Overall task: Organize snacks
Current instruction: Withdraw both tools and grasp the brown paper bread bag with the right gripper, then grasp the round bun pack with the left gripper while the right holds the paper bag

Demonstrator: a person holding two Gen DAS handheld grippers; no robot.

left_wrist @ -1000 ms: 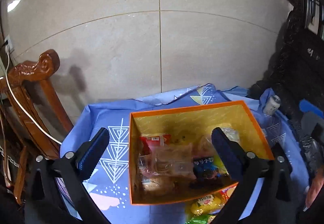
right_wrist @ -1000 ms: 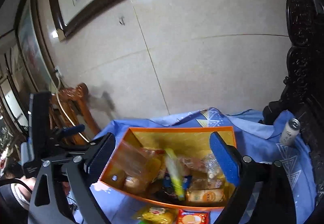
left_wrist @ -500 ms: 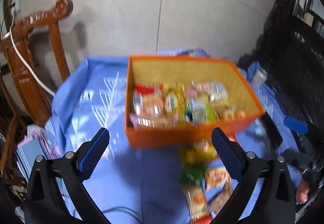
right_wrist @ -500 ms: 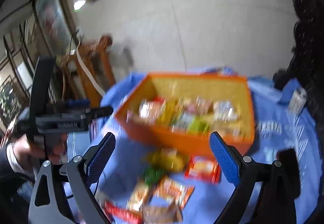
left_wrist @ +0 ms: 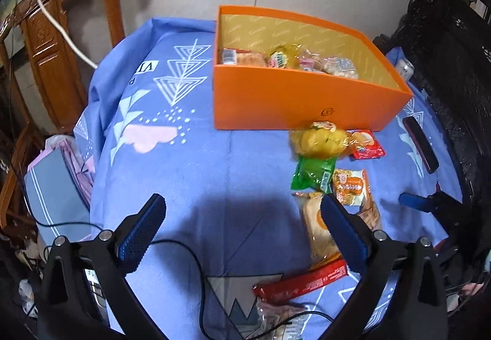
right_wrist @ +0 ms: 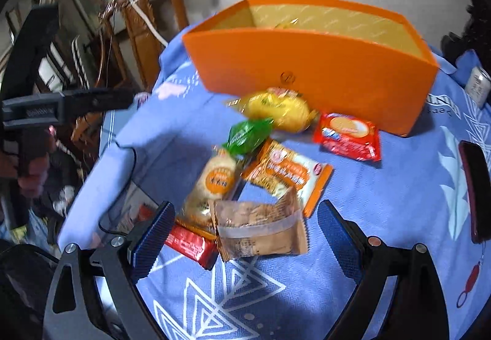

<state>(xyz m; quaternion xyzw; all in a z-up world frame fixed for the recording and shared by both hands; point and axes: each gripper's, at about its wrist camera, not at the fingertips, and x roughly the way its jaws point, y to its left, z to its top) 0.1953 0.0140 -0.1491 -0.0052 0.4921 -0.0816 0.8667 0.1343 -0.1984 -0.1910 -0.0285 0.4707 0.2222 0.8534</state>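
Through the left wrist camera we see our left gripper (left_wrist: 242,226) spread wide and empty, its ribbed blue pads above a blue cloth (left_wrist: 190,162) printed with white triangles. The stiff orange box (left_wrist: 294,100), lined in gold paper, sits at the far side with crinkly wrapped snacks inside. Just in front of it lie loose packets: a puffy yellow bag (left_wrist: 319,140) touching the box wall, a flat red pack (left_wrist: 366,145) beside it, a glossy green pouch (left_wrist: 314,172), and a long red bar (left_wrist: 302,280) nearest us. A carved wooden chair (left_wrist: 46,33) stands left. Through the right wrist camera our right gripper (right_wrist: 245,226) is likewise parted, grasping nothing, its fingers either side of a tan, crimp-edged packet (right_wrist: 260,229). Beyond it lie a round clear-wrapped bun (right_wrist: 211,189) and an orange-and-white sachet (right_wrist: 288,174).
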